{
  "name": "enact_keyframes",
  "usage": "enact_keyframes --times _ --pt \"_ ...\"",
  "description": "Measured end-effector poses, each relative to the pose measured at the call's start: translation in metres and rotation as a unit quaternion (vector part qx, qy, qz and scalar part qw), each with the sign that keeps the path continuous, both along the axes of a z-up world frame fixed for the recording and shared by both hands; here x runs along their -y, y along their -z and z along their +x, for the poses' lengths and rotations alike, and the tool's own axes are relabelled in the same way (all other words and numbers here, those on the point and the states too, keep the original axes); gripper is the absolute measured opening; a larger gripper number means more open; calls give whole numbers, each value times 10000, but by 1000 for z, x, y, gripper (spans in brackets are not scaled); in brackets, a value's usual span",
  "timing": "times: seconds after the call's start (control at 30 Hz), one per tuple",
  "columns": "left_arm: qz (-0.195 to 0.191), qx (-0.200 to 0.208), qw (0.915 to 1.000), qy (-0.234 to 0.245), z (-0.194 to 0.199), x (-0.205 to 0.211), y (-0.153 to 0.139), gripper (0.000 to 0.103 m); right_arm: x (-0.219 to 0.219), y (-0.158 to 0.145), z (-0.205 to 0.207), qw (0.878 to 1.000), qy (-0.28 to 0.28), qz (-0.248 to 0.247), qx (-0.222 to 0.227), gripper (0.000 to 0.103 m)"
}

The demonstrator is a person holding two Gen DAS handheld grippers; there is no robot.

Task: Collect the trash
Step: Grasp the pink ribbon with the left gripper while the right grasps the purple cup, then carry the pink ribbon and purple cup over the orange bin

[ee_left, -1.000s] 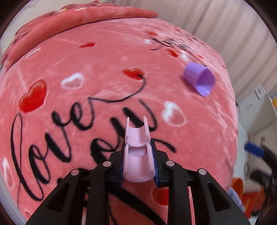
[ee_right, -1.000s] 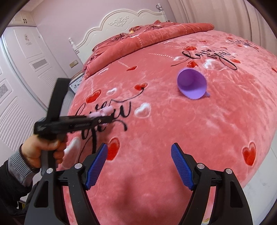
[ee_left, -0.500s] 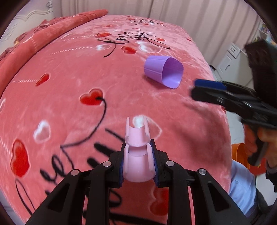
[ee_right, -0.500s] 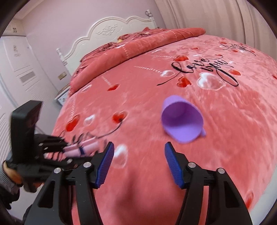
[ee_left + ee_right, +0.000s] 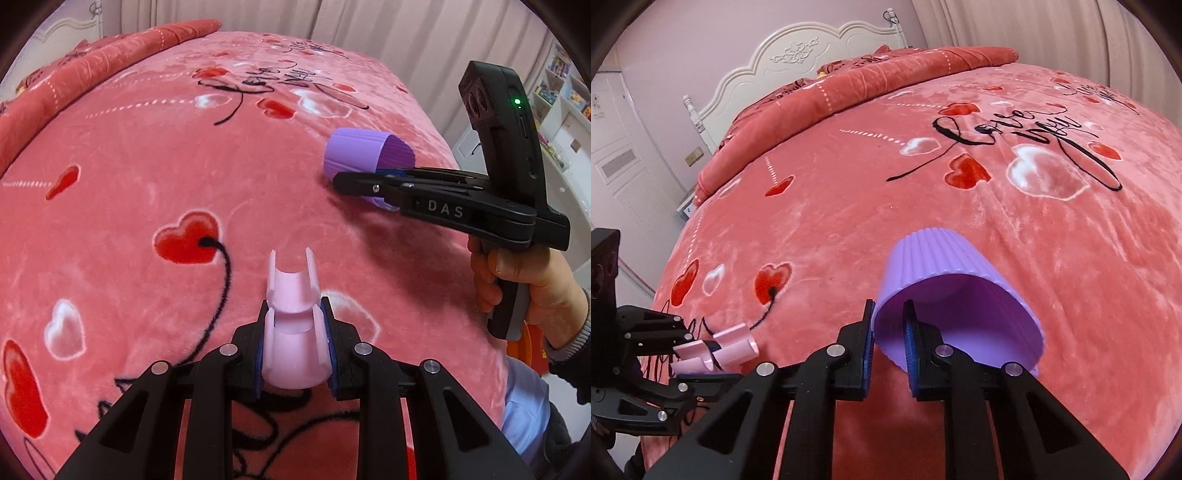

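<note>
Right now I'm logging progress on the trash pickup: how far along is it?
Done: the left gripper is shut on the pink clip. In hand: the right gripper has its fingers on either side of the rim of the purple cup, which lies on its side on the bedspread. Left: lifting the cup; no bin is visible.

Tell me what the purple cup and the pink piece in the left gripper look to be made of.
Purple cup: thin moulded plastic by the look, matte, with even vertical ribs and a clean rim.
Pink piece: seemingly rigid plastic, smooth with a slight sheen, crisp slotted edges, keeping its shape between the left gripper's pads.
</note>
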State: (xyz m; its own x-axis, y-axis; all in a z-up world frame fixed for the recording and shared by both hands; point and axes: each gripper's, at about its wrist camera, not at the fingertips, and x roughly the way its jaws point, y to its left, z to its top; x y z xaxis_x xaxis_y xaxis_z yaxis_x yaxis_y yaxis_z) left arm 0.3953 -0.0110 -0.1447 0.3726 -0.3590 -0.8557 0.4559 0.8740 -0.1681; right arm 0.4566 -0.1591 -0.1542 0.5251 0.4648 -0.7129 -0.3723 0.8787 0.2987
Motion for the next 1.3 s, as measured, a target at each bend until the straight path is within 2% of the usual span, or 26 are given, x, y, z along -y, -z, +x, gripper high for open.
enact_keyframes --times 0.07,0.27,0.43,0.87,1.1,1.3 --pt "1 -32 10000 11 -3 1 1 26 1 -6 -7 9999 -7 -40 155 6" --pt "11 -10 10000 28 -23 2 -12 26 5 -28 -51 9993 -324 -31 178 3" --pt "60 -2 10000 29 -54 4 -23 26 10 -46 -107 9985 -539 54 119 3" --pt "73 11 10000 -17 -177 11 -57 26 18 -87 -266 9962 -826 264 40 3" --pt "90 -1 9999 -75 -244 15 -62 26 20 -102 -345 9941 -1036 308 95 3" --pt "114 33 9999 79 -286 35 -64 26 28 -107 -398 9934 -1065 411 122 3"
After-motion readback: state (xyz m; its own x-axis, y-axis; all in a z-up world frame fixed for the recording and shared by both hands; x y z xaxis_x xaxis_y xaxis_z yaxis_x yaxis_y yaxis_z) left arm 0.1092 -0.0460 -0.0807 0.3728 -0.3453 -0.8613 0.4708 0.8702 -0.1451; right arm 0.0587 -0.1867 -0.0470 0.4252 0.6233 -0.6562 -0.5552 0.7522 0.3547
